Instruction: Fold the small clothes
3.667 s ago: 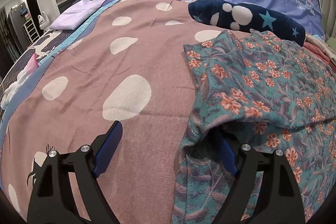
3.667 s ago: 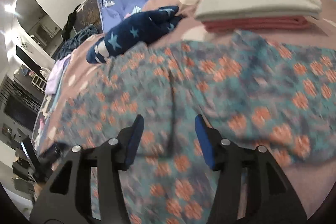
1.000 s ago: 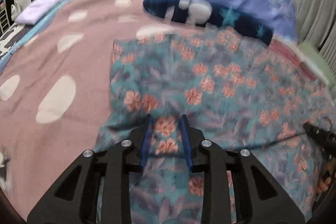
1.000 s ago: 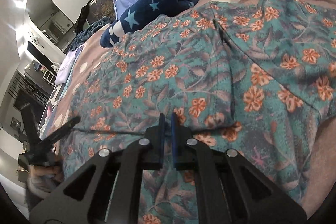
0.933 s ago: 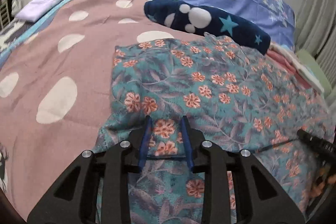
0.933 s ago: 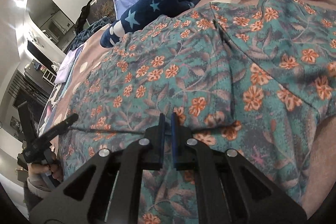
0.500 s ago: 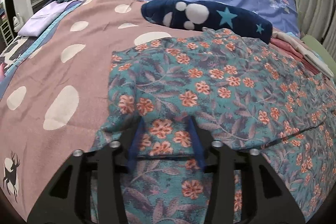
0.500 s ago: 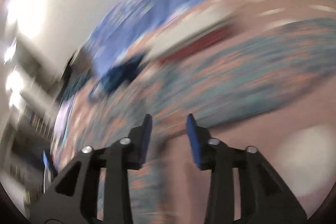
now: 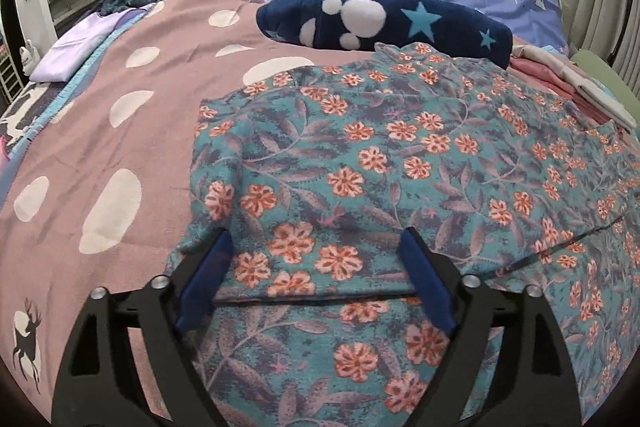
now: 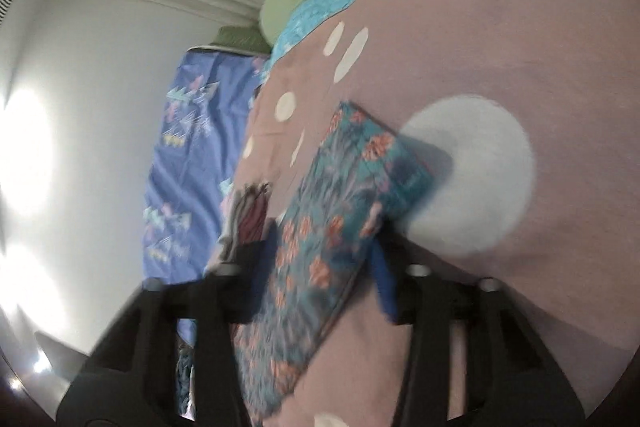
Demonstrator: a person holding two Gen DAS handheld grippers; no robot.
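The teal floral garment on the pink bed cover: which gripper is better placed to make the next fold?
Right. The right gripper has a free end of the teal floral garment between its closing jaws. The left gripper is opening, its pads apart above the flat folded cloth.

The small cloth is teal with orange flowers. The blanket is dusty pink with white spots. The far pillow is dark blue with stars.

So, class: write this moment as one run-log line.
left claw: opening, over folded floral garment | right claw: closing, floral corner between jaws | bedspread: beneath
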